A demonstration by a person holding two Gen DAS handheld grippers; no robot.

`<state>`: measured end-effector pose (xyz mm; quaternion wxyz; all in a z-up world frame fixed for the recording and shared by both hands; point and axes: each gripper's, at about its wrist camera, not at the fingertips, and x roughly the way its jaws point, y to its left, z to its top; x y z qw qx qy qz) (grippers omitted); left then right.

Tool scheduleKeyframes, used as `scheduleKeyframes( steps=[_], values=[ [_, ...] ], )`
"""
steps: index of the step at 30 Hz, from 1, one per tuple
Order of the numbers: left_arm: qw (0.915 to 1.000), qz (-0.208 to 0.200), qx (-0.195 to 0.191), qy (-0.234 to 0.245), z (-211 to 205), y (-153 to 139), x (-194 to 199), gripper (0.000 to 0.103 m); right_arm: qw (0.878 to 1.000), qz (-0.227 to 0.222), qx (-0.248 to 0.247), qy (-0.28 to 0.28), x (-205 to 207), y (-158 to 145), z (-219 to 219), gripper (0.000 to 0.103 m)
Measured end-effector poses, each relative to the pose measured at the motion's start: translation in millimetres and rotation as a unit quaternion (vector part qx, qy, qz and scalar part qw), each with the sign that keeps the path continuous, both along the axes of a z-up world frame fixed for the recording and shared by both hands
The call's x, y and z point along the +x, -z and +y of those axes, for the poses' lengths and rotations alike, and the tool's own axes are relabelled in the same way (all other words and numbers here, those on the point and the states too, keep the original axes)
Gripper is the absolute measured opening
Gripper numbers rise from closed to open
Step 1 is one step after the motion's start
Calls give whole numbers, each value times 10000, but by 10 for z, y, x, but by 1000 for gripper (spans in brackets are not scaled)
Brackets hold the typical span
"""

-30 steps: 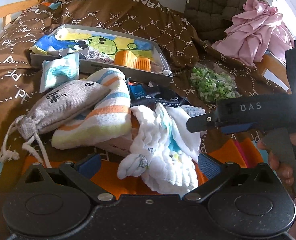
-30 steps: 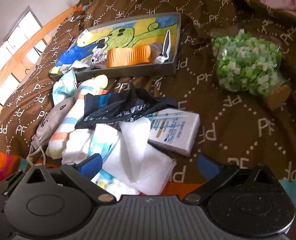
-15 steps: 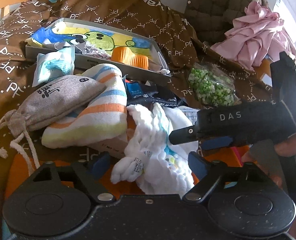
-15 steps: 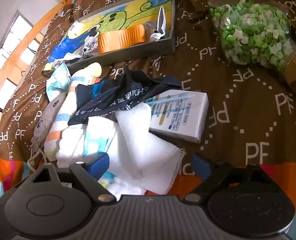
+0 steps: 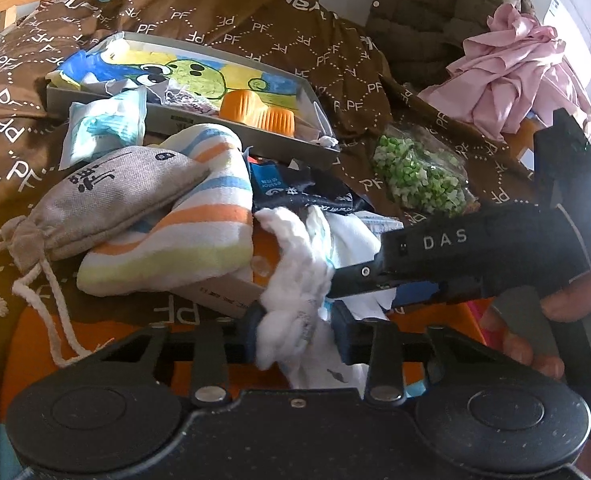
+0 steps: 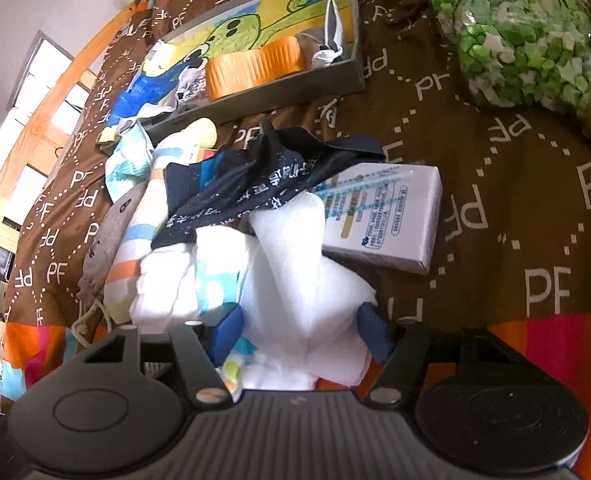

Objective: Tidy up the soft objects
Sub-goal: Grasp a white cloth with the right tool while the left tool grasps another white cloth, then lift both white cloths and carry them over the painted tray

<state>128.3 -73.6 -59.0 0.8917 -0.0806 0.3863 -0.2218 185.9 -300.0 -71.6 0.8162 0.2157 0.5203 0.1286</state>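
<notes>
- The left gripper (image 5: 295, 330) has its two blue-padded fingers pressed together on a bunched fold of a white fluffy cloth (image 5: 295, 276), which rises from between the fingers and drapes forward over the pile on the bed (image 5: 231, 40).
- The right gripper (image 6: 299, 330) has its blue fingers pinched on a white cloth (image 6: 291, 280) with pale blue print; the cloth bulges up between and ahead of the fingers.
- In the left view, the right gripper's black body, marked "DAS", reaches in from the right, and its tip touches the same white bundle just ahead of the left gripper.
- Ahead and left of the left gripper lies a striped towel (image 5: 191, 224), with a grey drawstring pouch (image 5: 111, 204) resting on it.
- Just beyond the white cloth is a dark printed garment (image 6: 255, 184), which partly covers a white box (image 6: 391, 216) ahead and right of the right gripper.
- Farther ahead sits a grey tray (image 5: 231, 136) holding an orange ribbed item (image 5: 259, 114) on a cartoon picture.
- Ahead and right lies a clear bag of green and white pieces (image 6: 527, 44).
- Far right in the left view, a crumpled pink garment (image 5: 515, 76) lies on the bed.
</notes>
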Motion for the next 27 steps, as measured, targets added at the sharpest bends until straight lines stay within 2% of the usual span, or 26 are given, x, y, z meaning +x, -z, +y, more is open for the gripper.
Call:
scheduleKeyframes(
  steps=[2, 4, 10, 13, 18, 22, 27],
  values=[
    [10000, -15, -23, 31, -5, -10, -2, 30, 10000, 29, -35, 9, 1, 6, 0, 60],
    [10000, -70, 35, 52, -15, -19, -20, 27, 9998, 77, -168, -4, -1, 5, 12, 51],
    [9998, -94, 181, -87, -11, -46, -81, 23, 9997, 56, -238, 22, -48, -45, -14, 28],
    [9992, -213, 307, -127, -13, -88, -148, 23, 9996, -25, -289, -48, -80, -84, -6, 22],
    [9966, -546, 612, -91, -47, -183, -308, 22, 9980, -289, -519, -224, -176, -196, 37, 18],
    [9928, -801, 837, -308, -7, -270, -425, 22, 9960, -523, -707, -183, -260, -292, 13, 13],
    [9906, -919, 918, -432, 25, -317, -441, 22, 9913, -931, -895, -237, -326, -403, 24, 12]
  ],
)
